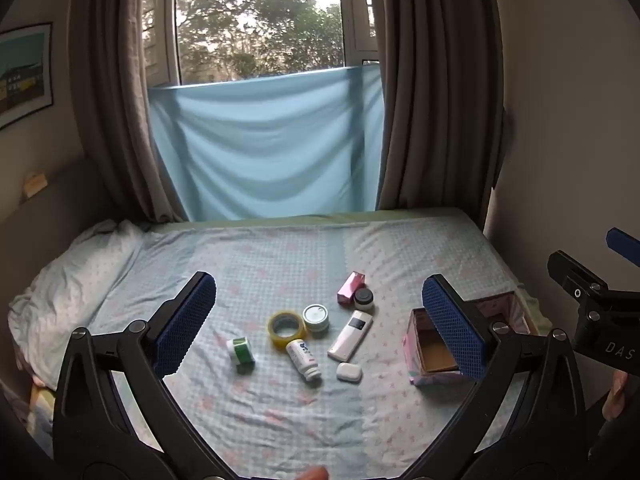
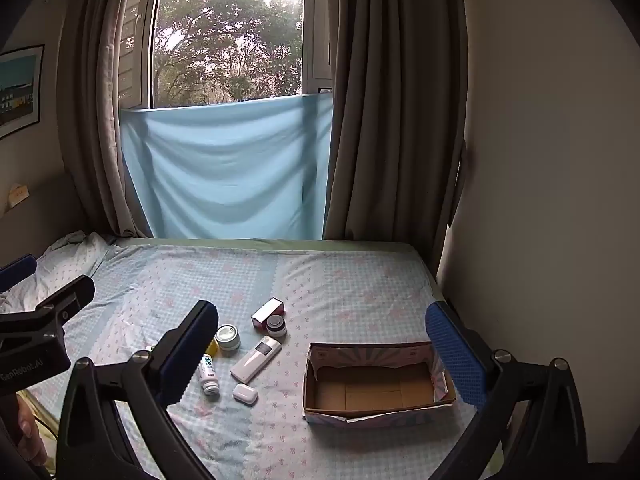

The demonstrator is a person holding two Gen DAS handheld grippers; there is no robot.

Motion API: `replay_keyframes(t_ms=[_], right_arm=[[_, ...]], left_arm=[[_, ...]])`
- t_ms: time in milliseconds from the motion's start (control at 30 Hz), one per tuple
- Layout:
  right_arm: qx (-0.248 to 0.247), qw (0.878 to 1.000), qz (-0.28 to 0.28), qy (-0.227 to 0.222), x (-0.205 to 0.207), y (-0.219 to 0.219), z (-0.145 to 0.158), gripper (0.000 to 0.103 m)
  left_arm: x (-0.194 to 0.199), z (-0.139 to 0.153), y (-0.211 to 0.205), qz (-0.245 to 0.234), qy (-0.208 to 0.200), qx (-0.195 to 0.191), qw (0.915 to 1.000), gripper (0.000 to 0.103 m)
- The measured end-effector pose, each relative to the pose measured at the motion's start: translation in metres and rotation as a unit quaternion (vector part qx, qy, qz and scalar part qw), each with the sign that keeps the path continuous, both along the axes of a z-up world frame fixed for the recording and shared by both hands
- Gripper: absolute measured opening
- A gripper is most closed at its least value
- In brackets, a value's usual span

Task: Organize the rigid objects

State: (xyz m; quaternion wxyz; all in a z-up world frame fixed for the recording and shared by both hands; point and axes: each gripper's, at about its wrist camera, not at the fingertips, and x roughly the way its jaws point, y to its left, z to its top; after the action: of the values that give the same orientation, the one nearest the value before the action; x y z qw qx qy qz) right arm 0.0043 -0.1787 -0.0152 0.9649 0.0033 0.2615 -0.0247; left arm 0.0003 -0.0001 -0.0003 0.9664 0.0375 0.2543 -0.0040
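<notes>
Two tongs, left tongs and right tongs, both spread wide, empty, hovering over the near bed edge. Cardboard box on the right side: nothing inside. Judged: task not yet begun. Left of the box, loose on the sheet: earbud case, pill bottle, remote, green-labelled bottle, tape roll, tin, dark-lidded jar, pink carton. All eight left to box.

A bed with a pale checked sheet fills the room's corner. Behind it, grey curtains frame a bright window showing trees, its lower half covered by blue cloth. A picture hangs left.
</notes>
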Motion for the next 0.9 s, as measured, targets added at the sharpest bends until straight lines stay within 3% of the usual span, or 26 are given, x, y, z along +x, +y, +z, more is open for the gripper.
replay_keyframes(t_ms=[900], right_arm=[[-0.007, 1.000, -0.015, -0.026, -0.001, -0.026, 0.001, 0.103]], left_arm=[[-0.010, 0.007, -0.007, -0.004, -0.027, -0.013, 0.9995, 0.102]])
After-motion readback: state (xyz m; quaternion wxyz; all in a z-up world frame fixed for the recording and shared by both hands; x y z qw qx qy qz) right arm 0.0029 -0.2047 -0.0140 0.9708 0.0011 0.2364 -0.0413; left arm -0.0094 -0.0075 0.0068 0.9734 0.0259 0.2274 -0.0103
